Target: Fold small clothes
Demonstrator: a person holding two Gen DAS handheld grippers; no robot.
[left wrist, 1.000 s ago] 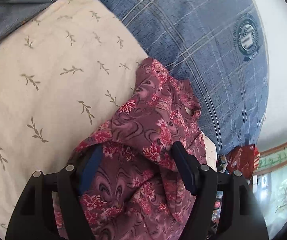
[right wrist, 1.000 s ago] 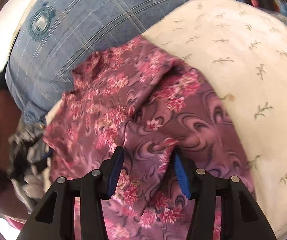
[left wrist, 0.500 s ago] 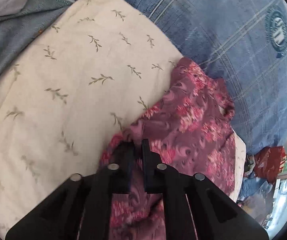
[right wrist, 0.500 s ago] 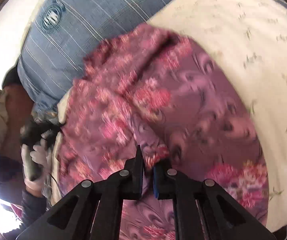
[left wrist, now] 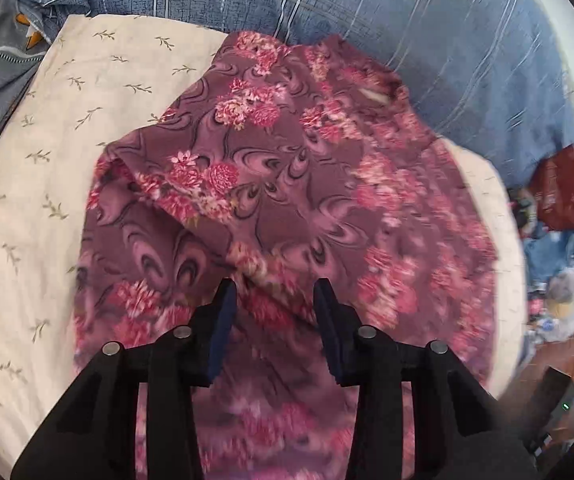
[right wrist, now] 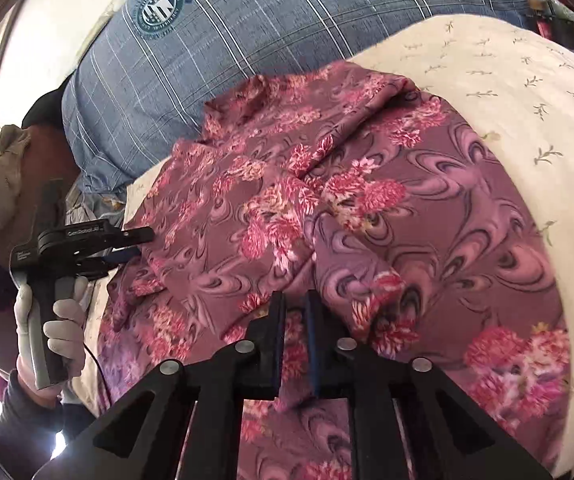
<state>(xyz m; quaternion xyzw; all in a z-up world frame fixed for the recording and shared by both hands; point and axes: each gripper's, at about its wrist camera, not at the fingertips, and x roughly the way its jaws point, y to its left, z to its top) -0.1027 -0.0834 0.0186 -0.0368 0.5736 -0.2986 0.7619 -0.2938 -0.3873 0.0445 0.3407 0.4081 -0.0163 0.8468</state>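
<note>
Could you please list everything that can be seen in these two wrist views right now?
Floral garment: one, purple with pink flowers, rumpled on the cream pillow.
Cream pillow: one, cream with small leaf sprigs, under the garment.
Blue checked bedding: one, blue with a round emblem, behind the pillow.
Red cloth: one, red, at the right edge, blurred.
Left gripper: black, jaws opening, no pad pressing the garment.
Right gripper: black, jaws opening, a fold of garment between them.
Gloved hand: white glove, holding the left gripper's handle.

Black hand-held gripper (right wrist: 293, 308) with blue pads, silver screws; white glove (right wrist: 57, 326), dark sleeve (right wrist: 23, 408).
</note>
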